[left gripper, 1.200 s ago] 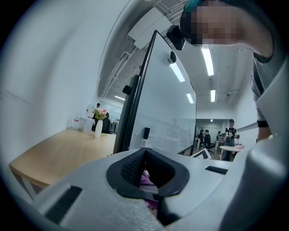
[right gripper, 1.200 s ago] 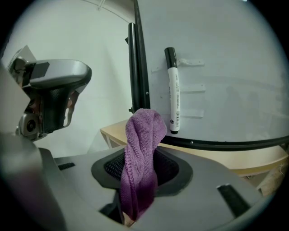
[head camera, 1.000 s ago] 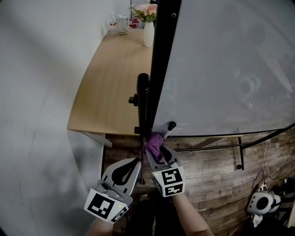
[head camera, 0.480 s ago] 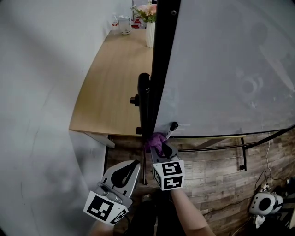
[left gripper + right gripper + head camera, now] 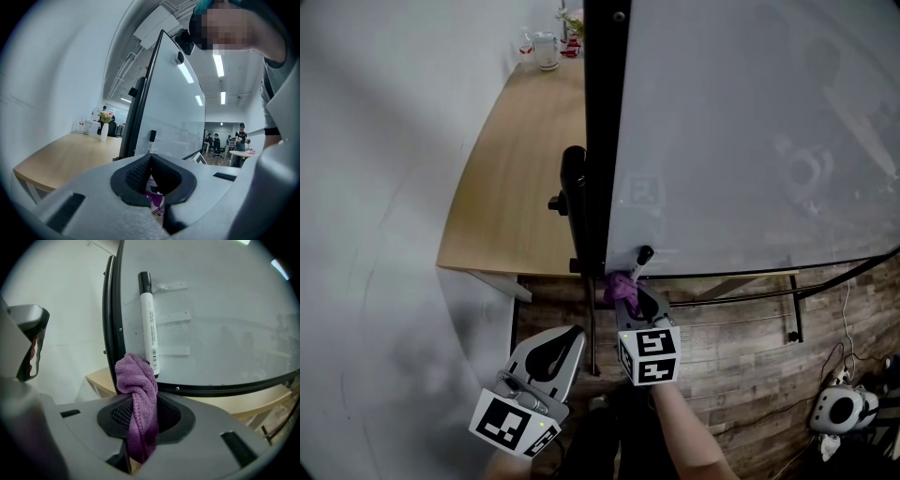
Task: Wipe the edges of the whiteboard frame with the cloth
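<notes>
The whiteboard (image 5: 750, 122) stands upright in a black frame (image 5: 598, 141). Its left edge and bottom edge (image 5: 225, 390) meet at a corner just above my right gripper (image 5: 630, 298). That gripper is shut on a bunched purple cloth (image 5: 622, 286), and the cloth (image 5: 137, 390) touches the frame's lower left corner. A black-capped white marker (image 5: 149, 324) hangs on the board beside the cloth. My left gripper (image 5: 555, 345) hangs lower left, apart from the board, with its jaws together and nothing between them (image 5: 150, 161).
A wooden table (image 5: 516, 169) runs behind the board to the left, with cups (image 5: 546, 52) at its far end. A black stand post (image 5: 574, 202) sits against the frame. Cables and a white device (image 5: 832, 412) lie on the wooden floor at right.
My right gripper has pushed the cloth up and slightly right, closer to the frame's lower left corner. The left gripper has barely moved.
</notes>
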`<state>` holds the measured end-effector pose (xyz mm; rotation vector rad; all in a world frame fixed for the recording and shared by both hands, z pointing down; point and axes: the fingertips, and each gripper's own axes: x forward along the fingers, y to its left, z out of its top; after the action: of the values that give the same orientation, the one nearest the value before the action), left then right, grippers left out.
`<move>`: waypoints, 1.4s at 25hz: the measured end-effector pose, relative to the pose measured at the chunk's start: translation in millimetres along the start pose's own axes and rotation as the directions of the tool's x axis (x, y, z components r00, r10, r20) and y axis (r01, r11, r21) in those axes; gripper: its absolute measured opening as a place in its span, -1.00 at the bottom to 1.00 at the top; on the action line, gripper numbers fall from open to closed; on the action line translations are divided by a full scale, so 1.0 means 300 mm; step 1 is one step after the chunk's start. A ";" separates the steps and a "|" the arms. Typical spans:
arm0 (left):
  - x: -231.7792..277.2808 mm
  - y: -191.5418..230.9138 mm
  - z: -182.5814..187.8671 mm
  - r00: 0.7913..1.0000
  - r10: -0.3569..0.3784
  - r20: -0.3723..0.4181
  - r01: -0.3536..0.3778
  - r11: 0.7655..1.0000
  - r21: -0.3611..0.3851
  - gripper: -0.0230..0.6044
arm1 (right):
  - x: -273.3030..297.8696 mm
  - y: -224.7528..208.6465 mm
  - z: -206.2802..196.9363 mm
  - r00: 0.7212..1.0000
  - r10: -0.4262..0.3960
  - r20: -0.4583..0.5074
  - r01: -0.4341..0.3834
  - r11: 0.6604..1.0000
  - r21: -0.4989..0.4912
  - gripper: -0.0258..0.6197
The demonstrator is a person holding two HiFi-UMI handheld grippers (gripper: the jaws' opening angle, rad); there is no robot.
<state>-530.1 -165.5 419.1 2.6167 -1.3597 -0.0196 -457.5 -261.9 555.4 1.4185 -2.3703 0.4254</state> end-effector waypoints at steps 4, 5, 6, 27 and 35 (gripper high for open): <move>0.010 -0.016 -0.002 1.000 -0.010 -0.001 0.010 1.000 0.002 -0.87 | -0.016 -0.030 -0.008 1.000 -0.022 0.001 0.022 1.000 -0.017 -0.63; 0.013 -0.019 -0.003 1.000 -0.012 -0.002 0.012 1.000 0.003 -0.87 | -0.019 -0.038 -0.011 1.000 -0.027 0.002 0.027 0.999 -0.020 -0.63; 0.016 -0.023 -0.002 1.000 -0.014 -0.002 0.014 1.000 0.003 -0.87 | -0.022 -0.047 -0.014 0.999 -0.033 0.003 0.033 0.999 -0.024 -0.63; 0.130 -0.129 0.002 0.994 -0.109 -0.005 0.109 0.994 0.009 -0.87 | -0.143 -0.339 -0.032 0.979 -0.202 0.006 0.201 0.978 0.051 -0.64; 0.159 -0.176 0.008 0.991 -0.137 0.001 0.137 0.990 0.019 -0.87 | -0.184 -0.443 -0.049 0.967 -0.255 -0.007 0.255 0.965 0.055 -0.64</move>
<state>-460.0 -175.1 411.1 2.7217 -1.1840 -0.0290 -313.2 -273.1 554.9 1.7214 -2.1504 0.4231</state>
